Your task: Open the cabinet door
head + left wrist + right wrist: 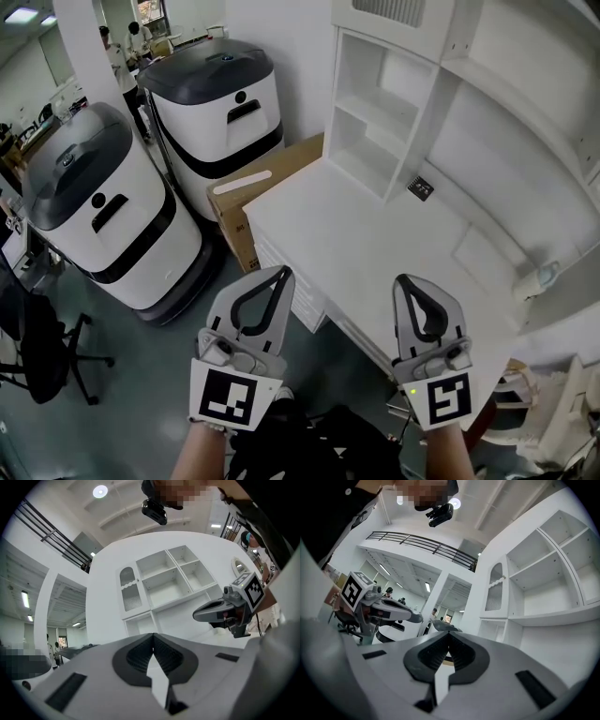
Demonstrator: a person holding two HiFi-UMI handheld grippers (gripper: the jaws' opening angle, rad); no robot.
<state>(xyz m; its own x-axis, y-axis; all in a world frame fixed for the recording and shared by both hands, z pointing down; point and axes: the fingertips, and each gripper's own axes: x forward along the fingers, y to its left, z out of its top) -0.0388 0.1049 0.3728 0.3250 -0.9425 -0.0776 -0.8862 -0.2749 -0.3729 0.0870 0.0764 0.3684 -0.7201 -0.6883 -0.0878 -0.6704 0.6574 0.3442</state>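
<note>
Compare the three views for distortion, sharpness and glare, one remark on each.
Head view: even light, sharp, the white desk slightly bowed and bright. Left gripper view: heavy fisheye, dark corners, the shelf unit curved. Right gripper view: same fisheye; the ceiling lamp glares, the railing bends.

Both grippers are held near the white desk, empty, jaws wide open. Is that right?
No: the jaws are shut, not wide open. The left gripper view shows the left gripper closed, pads touching; the right gripper view shows the right gripper likewise. Both are empty, near the white desk.
</note>
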